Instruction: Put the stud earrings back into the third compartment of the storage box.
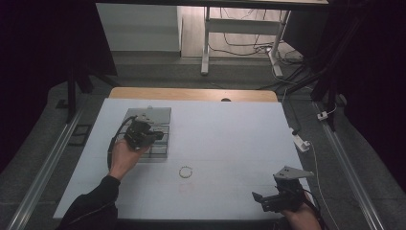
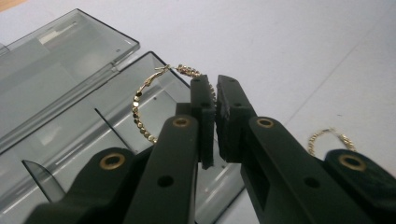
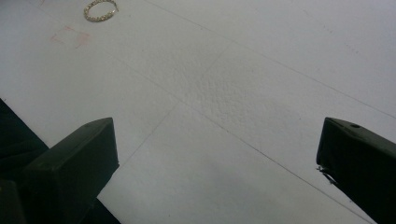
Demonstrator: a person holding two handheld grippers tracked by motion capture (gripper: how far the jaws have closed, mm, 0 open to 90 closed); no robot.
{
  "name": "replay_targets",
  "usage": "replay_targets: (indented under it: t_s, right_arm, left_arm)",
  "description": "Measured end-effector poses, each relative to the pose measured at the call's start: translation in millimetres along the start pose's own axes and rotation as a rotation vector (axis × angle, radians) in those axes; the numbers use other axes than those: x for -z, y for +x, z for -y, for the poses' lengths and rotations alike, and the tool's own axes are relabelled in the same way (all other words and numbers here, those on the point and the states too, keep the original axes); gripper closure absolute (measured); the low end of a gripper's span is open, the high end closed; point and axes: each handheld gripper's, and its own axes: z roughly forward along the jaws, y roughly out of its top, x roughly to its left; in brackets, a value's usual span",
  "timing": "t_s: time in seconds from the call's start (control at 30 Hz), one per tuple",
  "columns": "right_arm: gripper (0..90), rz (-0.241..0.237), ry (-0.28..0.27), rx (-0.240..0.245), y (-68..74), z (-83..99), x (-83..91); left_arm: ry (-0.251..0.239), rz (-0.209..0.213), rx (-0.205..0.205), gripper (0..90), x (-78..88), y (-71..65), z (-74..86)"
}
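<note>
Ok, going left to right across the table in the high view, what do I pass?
Clear plastic box with the left tool over it, holding a gold hoop earring → second gold hoop earring lying on the white table → right tool, open, at the near right edge.

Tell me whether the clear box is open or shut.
Open: the clear box has its lid folded back flat, dividers exposed, and the left gripper holds a gold hoop earring above it.
</note>
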Motion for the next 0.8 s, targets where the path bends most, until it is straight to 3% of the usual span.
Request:
replay_targets:
  t_s: [0.37, 0.6, 0.8]
  right_arm:
    - [0.0, -0.001, 0.003, 0.002, 0.0, 0.2, 0.1]
    - [0.0, 0.002, 0.002, 0.006, 0.9, 0.8, 0.6]
    - [0.0, 0.002, 0.004, 0.015, 1.3, 0.9, 0.8]
  left_arm:
    - [0.019, -0.016, 0.007, 85.8, -19.0, 12.7, -6.5]
    - [0.054, -0.037, 0.020, 85.7, -33.6, 19.5, -4.8]
    - [0.100, -0.029, 0.042, 85.6, -46.2, 25.5, -1.8]
